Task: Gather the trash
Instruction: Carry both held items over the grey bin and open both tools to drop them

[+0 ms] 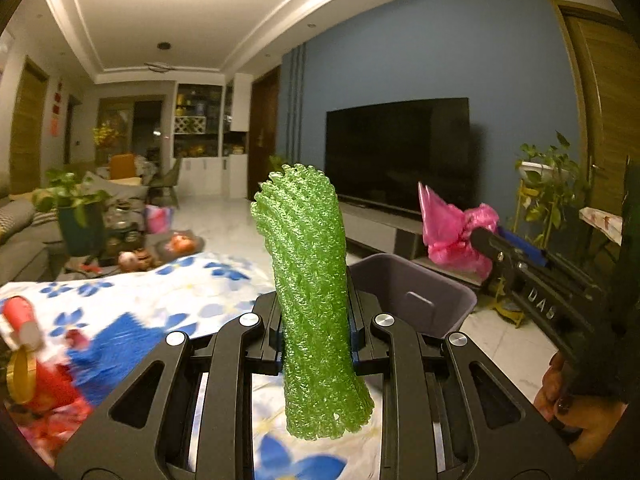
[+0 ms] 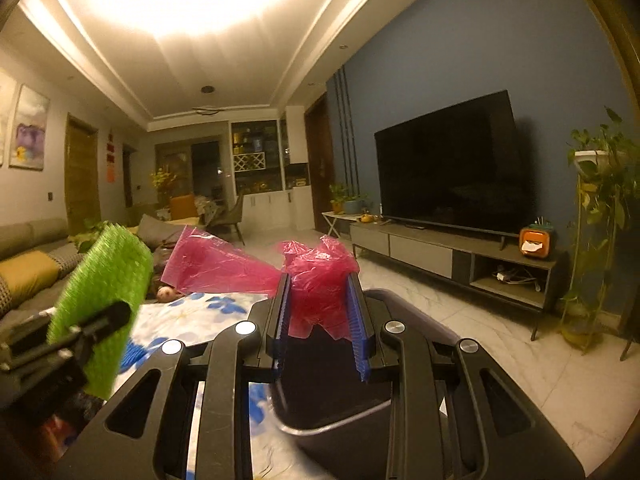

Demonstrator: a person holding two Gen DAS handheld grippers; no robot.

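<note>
1. Left gripper point(image 1: 316, 320) was clamped tight on a green foam net sleeve point(image 1: 310, 280), held upright above the desk with the floral cloth point(image 1: 168, 292).
2. Right gripper point(image 2: 320, 312) had a crumpled pink plastic bag point(image 2: 320, 276) pinched between its fingers, one loose end sticking out to the left.
3. Grey bin point(image 1: 424, 292) sat just past the left gripper, right under the right one, near the desk edge.
4. Both bits of trash were up in the air, not in the bin yet.
5. TV point(image 2: 452, 164) on the blue wall behind.
</note>
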